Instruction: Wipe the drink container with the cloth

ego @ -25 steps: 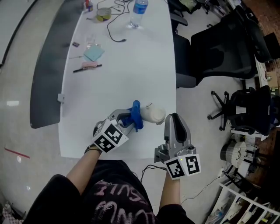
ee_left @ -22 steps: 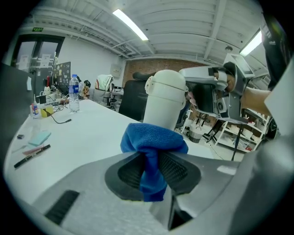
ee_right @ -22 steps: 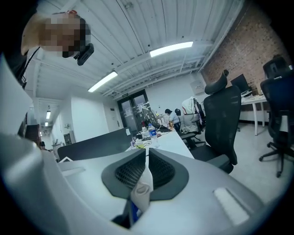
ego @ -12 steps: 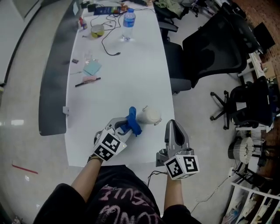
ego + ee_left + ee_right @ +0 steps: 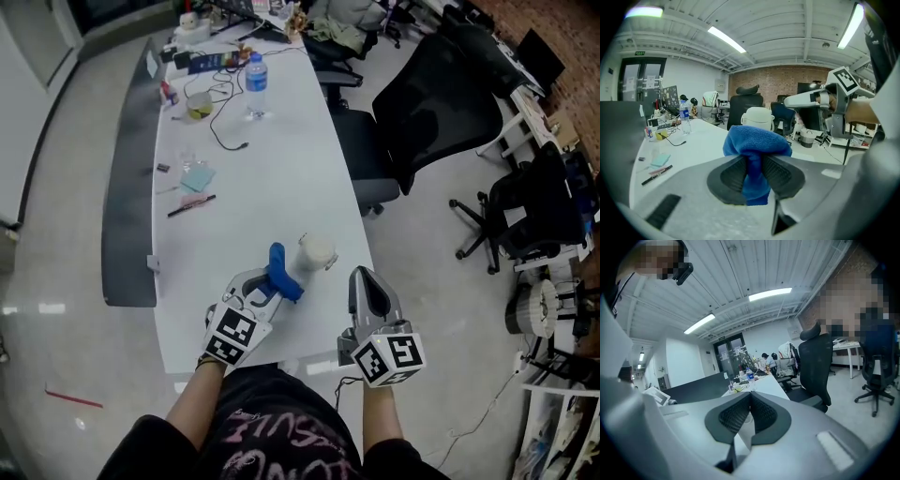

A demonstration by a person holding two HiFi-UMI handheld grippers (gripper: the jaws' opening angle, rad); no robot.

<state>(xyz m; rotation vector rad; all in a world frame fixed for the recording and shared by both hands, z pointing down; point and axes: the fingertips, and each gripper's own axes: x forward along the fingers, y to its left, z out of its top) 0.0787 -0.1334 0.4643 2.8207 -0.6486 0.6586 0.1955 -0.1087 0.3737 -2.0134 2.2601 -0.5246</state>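
The blue cloth [image 5: 757, 154] is clamped between the jaws of the left gripper [image 5: 269, 284], just beside the white drink container [image 5: 316, 253] (near the table's [image 5: 272, 187] right edge). The right gripper [image 5: 363, 281] is closed on nothing.

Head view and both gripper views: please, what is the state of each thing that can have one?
Left gripper: shut on the cloth.
Right gripper: shut, nothing between its fingers.
Cloth: bunched, pinched by the left gripper.
Container: upright on the table.
Bottle: upright at the table's far end.
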